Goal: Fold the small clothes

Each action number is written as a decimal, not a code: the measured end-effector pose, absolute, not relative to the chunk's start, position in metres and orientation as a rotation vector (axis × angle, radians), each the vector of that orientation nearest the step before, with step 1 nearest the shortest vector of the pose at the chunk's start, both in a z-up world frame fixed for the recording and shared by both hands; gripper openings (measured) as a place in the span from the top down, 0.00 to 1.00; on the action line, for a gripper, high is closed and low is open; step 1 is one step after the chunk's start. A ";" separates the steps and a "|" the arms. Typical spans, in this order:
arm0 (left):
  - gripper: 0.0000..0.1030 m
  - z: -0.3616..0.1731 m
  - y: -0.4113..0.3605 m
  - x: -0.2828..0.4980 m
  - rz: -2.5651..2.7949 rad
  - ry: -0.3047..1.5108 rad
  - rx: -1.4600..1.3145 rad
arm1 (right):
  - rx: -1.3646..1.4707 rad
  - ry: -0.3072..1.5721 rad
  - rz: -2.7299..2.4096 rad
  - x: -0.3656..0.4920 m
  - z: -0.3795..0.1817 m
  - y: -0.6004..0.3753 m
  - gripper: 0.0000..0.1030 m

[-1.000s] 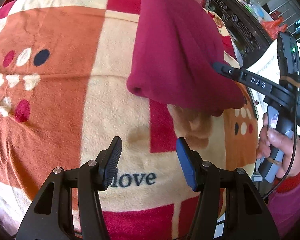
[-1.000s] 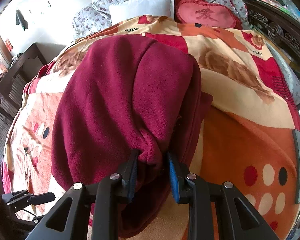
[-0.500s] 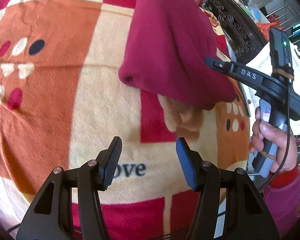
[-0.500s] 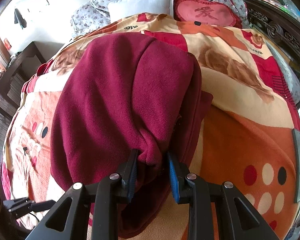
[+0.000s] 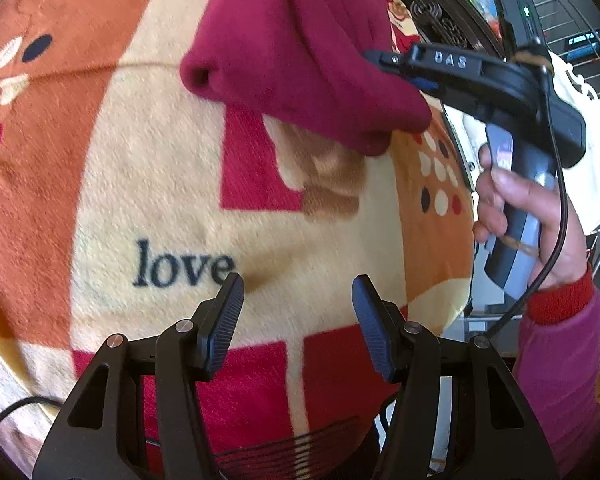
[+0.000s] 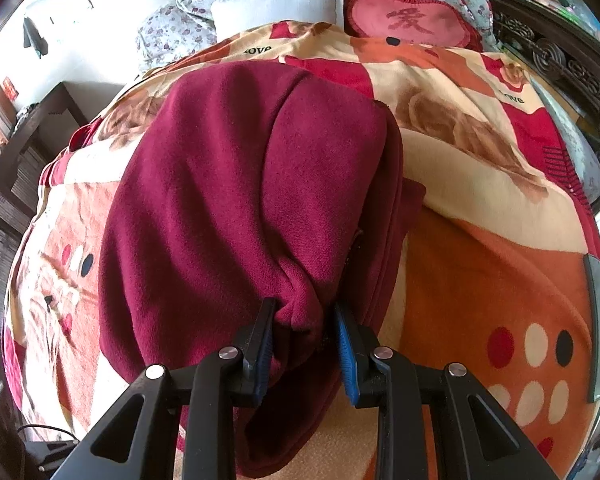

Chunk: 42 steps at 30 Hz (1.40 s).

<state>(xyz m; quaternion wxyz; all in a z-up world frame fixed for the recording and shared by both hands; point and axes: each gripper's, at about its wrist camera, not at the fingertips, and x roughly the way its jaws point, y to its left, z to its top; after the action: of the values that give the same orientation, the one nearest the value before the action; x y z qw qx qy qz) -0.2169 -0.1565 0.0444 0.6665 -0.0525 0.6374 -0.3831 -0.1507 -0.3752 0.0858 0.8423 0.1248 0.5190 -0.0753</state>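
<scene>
A dark red fleece garment [image 6: 240,184] lies folded over on the patterned blanket [image 6: 500,264]. My right gripper [image 6: 304,332] is shut on a bunched fold at the garment's near edge and holds that edge raised. In the left wrist view the garment [image 5: 300,44] hangs from the right gripper [image 5: 400,68] at upper right, with a rolled edge toward the left. My left gripper [image 5: 298,320] is open and empty, low over the blanket [image 5: 148,184] near the word "love", apart from the garment.
The blanket covers a bed with a white pillow [image 6: 276,4], a red heart cushion [image 6: 412,20] and a floral quilt [image 6: 172,28] at its head. A dark carved bed frame [image 6: 560,68] runs along the right. A dark side table [image 6: 24,136] stands left.
My left gripper has moved back and to the right over the blanket, so the word "love" now sits to its left. The right gripper keeps its hold on the garment, nearly still.
</scene>
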 end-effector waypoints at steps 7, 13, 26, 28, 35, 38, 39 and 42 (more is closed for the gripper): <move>0.45 0.044 -0.160 -0.223 -0.883 1.441 -0.101 | 0.264 1.103 -0.160 -0.150 0.086 -0.375 0.75; 0.45 0.043 -0.161 -0.225 -0.870 1.438 -0.102 | 0.271 1.100 -0.158 -0.150 0.086 -0.376 0.75; 0.45 0.046 -0.155 -0.206 -0.826 1.419 -0.095 | 0.245 1.055 -0.178 -0.163 0.097 -0.369 0.81; 0.45 0.053 -0.151 -0.197 -0.808 1.392 -0.099 | 0.255 1.065 -0.181 -0.167 0.087 -0.368 0.81; 0.45 0.088 -0.148 -0.140 -0.749 1.224 -0.114 | 0.497 0.898 -0.126 -0.187 0.097 -0.398 0.67; 0.40 0.094 -0.155 -0.111 -0.731 1.142 -0.131 | 0.594 0.818 -0.183 -0.190 0.097 -0.419 0.32; 0.33 0.092 -0.159 -0.098 -0.728 1.125 -0.145 | 0.629 0.795 -0.179 -0.189 0.095 -0.424 0.32; 0.32 0.078 -0.173 -0.070 -0.761 1.136 -0.186 | 0.732 0.778 -0.137 -0.174 0.080 -0.440 0.30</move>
<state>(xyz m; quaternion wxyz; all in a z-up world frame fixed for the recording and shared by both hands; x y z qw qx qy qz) -0.0699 -0.1729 0.0776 0.7714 -0.0858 0.5238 -0.3510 -0.1745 -0.4399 0.0803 0.8584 0.3487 0.3704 -0.0653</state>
